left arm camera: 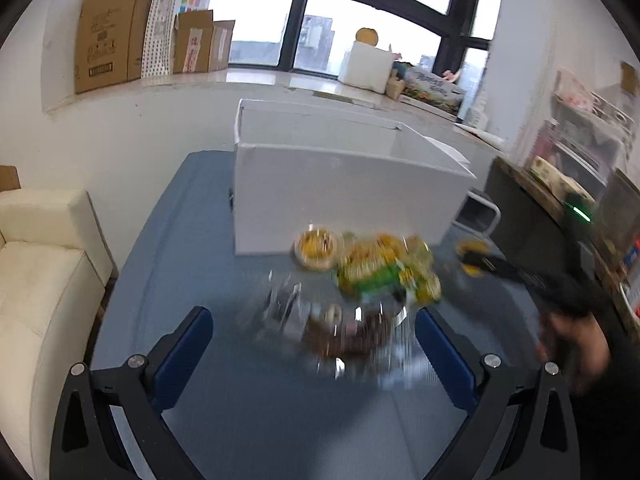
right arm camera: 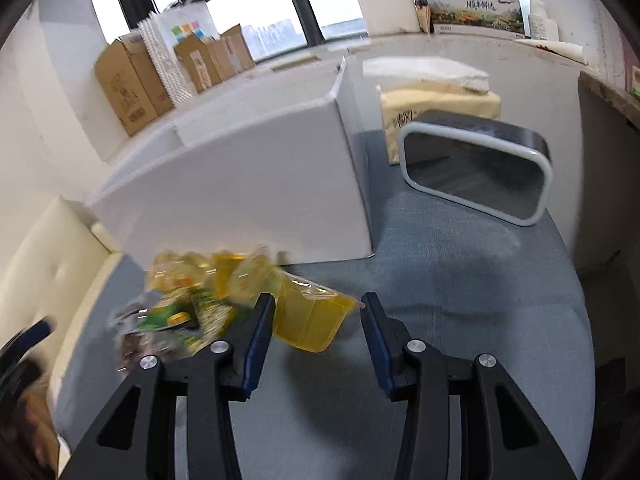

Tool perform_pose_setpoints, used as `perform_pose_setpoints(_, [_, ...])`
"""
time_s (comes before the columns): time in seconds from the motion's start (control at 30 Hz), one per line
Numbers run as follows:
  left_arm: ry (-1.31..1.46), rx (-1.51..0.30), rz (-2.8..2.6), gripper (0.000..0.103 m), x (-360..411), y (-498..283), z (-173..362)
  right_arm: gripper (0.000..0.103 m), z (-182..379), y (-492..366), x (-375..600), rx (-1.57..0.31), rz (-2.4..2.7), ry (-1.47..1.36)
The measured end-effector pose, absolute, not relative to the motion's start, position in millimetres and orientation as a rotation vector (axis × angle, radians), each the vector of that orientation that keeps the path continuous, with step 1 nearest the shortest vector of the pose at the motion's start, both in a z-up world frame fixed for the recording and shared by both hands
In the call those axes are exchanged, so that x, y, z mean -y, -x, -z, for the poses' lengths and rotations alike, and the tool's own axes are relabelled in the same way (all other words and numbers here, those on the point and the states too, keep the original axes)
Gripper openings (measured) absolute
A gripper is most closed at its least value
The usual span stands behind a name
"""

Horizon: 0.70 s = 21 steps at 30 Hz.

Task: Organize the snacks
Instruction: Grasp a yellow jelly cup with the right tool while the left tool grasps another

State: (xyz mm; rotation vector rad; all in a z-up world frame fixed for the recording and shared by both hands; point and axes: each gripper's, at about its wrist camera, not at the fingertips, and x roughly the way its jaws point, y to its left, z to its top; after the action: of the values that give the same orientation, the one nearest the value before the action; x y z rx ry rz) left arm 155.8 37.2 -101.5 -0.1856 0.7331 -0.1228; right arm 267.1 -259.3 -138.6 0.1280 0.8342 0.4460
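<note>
Jaws of right gripper (right arm camera: 316, 308) seen partly apart, pads not pressing yellow jelly cup (right arm camera: 310, 322) lying between them; left gripper (left arm camera: 314, 334) wide, empty. White box (right arm camera: 256, 184) beyond. Cup judged light, slippery, crushable; best gripped across rim.

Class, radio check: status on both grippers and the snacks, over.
Left gripper open above snack pile. Right gripper open around yellow jelly cup, pads not pressing. White box behind pile.

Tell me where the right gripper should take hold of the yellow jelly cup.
Probably grip the yellow jelly cup across its tapered side walls, coming from the near side. It lies tipped over between the right gripper fingers, beside the snack pile, with bare cloth on its right.
</note>
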Motion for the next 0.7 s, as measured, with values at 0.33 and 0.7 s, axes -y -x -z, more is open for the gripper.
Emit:
perform_pose_setpoints(0.33, [0.035, -0.836, 0.175, 0.103, -14, -244, 128, 0.048, 104, -208, 284, -0.736, -0.487, -0.159])
perform_pose_setpoints(0.7, [0.088, -0.911, 0.245, 0.065, -19, -278, 155, 0.048, 103, -196, 284, -0.744, -0.486, -0.149])
